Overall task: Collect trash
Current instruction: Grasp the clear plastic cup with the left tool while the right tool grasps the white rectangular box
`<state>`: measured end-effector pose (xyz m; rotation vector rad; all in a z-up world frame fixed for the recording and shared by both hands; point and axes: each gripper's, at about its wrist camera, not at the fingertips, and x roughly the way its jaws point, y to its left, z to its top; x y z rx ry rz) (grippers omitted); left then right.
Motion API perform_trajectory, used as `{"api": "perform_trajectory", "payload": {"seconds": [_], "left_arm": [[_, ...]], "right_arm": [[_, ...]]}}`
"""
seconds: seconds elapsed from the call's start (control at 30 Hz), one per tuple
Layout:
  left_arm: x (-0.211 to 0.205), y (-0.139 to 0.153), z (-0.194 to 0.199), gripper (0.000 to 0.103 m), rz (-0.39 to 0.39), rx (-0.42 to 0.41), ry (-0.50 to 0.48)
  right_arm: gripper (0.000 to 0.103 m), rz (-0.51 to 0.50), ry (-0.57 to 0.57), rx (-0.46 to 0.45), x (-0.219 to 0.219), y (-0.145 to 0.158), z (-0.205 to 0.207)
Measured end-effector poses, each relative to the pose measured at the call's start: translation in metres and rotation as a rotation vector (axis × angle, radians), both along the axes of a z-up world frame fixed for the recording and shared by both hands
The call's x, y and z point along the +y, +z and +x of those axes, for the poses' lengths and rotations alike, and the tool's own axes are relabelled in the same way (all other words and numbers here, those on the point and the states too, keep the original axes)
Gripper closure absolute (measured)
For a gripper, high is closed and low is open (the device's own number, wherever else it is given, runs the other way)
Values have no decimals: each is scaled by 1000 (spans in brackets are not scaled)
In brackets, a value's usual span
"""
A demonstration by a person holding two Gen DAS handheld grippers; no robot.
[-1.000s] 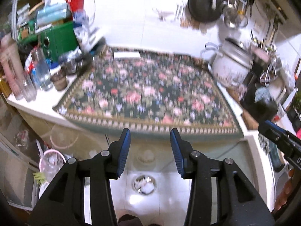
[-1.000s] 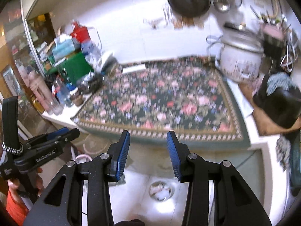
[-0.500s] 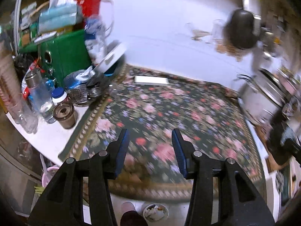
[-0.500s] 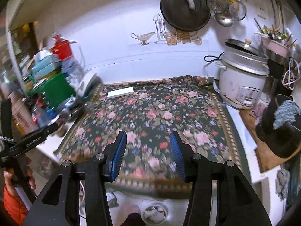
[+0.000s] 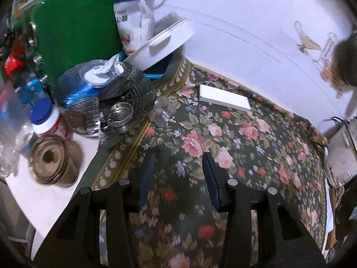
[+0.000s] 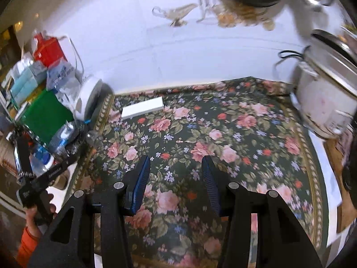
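Note:
A flat white box (image 5: pixel 224 98) lies on the floral tablecloth (image 5: pixel 256 151) near the back wall; it also shows in the right wrist view (image 6: pixel 142 110). A clear empty bottle (image 5: pixel 162 111) lies on its side at the cloth's left edge, also in the right wrist view (image 6: pixel 93 137). My left gripper (image 5: pixel 178 165) is open and empty above the cloth, short of the bottle. My right gripper (image 6: pixel 176 169) is open and empty over the cloth's middle. The left gripper (image 6: pixel 44 174) shows at the left of the right wrist view.
Metal colanders (image 5: pixel 107 98), a strainer, a blue-capped jar (image 5: pixel 44 118), a brown jar (image 5: pixel 53 163) and a green bin (image 5: pixel 78 26) crowd the left counter. A white rice cooker (image 6: pixel 323 102) stands at the right. A tilted white dish (image 5: pixel 165 42) leans at the back left.
Both grippers have moved forward and up from below the counter edge to over the tablecloth. The left one has swung toward the clutter at the left. Both stay open.

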<state>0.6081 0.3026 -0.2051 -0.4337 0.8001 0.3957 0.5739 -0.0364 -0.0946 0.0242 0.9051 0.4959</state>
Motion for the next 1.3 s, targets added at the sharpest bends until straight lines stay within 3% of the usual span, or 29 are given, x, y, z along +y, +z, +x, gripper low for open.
{"api": "perform_trajectory", "payload": {"seconds": [0.1, 0.37, 0.53, 0.83, 0.93, 1.1, 1.3], "left_arm": [[5, -11, 18, 60, 4, 6, 31], [27, -35, 55, 60, -137, -12, 265], [36, -48, 85, 59, -183, 0, 337], [58, -64, 102, 58, -217, 4, 502], [65, -68, 104, 57, -223, 0, 535], [73, -75, 107, 57, -244, -11, 562], [77, -77, 123, 57, -215, -15, 553]], "right_arm": [[59, -10, 52, 31, 12, -13, 30], [59, -47, 257, 82, 51, -44, 117], [59, -77, 331, 80, 76, -61, 154], [57, 13, 482, 96, 139, -76, 211], [47, 30, 553, 70, 170, -80, 229], [47, 20, 675, 131, 217, -102, 251], [47, -57, 730, 142, 250, -129, 258]]}}
